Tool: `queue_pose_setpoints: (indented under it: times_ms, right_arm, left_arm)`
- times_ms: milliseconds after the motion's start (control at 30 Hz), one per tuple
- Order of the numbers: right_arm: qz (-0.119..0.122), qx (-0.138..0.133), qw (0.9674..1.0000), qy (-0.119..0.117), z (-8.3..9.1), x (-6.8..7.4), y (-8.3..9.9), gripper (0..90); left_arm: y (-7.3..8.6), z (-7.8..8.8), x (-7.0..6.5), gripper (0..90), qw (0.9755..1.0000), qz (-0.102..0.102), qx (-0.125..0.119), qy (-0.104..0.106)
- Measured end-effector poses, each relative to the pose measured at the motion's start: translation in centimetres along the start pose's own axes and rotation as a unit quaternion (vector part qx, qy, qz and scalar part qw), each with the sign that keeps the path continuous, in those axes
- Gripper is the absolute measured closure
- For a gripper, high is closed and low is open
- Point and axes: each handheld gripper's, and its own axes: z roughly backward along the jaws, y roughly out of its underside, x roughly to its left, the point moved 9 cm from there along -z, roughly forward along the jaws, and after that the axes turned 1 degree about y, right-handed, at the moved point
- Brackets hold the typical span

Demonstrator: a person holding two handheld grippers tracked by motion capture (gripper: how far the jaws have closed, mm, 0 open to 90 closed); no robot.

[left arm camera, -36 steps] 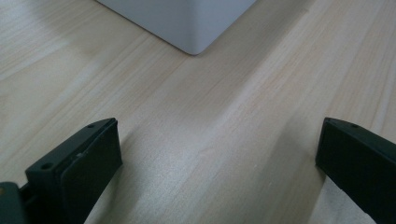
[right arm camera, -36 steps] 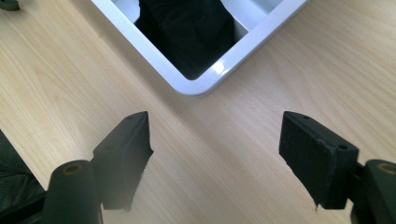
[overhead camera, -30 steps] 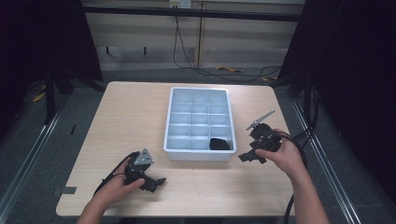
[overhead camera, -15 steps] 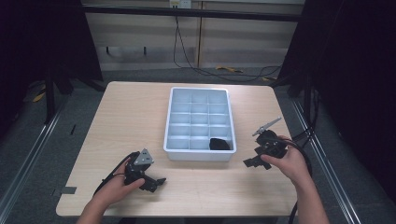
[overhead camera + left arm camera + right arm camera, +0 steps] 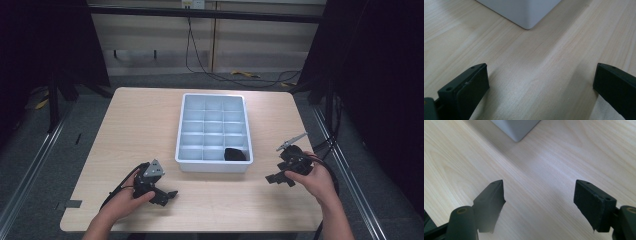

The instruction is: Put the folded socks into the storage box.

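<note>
**Operator:** Pale wood-grain laminate covers the rectangular table (image 5: 150, 125). Dark grey flooring surrounds it, black frame uprights stand at 9 and 3 o'clock, and a beige wall with trailing black cables runs along 12 o'clock.

**Inspector:** Locate the work item.

**Operator:** White plastic tray with a grid of square compartments (image 5: 214, 167) sits at table centre, slightly toward 1 o'clock. A small black object (image 5: 235, 154) lies in the tray's corner compartment at 5 o'clock; its identity cannot be determined.

**Inspector:** Left gripper status?

**Operator:** The black two-jaw left gripper (image 5: 167, 196), held in the left hand (image 5: 122, 202), rests at 7 o'clock of the tray. Jaws stand wide apart with bare table between them. In the left gripper view (image 5: 536, 92), a rounded tray corner (image 5: 527, 15) lies ahead at 12 o'clock, well apart from the jaws.

**Inspector:** Right gripper status?

**Operator:** The black two-jaw right gripper (image 5: 274, 178), held in the right hand (image 5: 312, 180), sits at 4 o'clock of the tray. Jaws stand wide apart, gripping nothing. In the right gripper view (image 5: 539, 202), a tray corner (image 5: 516, 130) lies at 11 o'clock, clear of both jaws.
</note>
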Motion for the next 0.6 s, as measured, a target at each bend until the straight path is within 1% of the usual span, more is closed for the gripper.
queue_pose_setpoints:
  times_ms: [200,300,333,533,600]
  right_arm:
    - [-0.004,-0.005,1.0,0.002,-0.4,-0.3,1.0,24.0]
    - [-0.005,-0.011,0.9999,-0.002,-0.6,-0.5,1.5,23.5]
    - [-0.01,-0.012,0.9999,-0.005,-0.7,-0.5,1.7,23.1]
    - [-0.003,-0.009,0.9999,0.008,-1.2,-1.1,2.3,22.6]
    - [-0.001,-0.009,0.9999,0.007,-1.2,-1.2,2.5,22.6]
  left_arm:
    - [0.0,0.0,0.0,0.0,1.0,0.0,0.0,0.0]
    - [0.0,0.0,0.0,0.0,1.0,0.001,0.001,0.0]
    - [0.0,0.0,0.0,0.0,1.0,0.001,0.001,0.0]
    - [0.0,0.0,0.0,0.0,1.0,0.001,0.002,-0.002]
    - [0.0,0.0,0.0,0.0,1.0,0.001,0.001,-0.001]
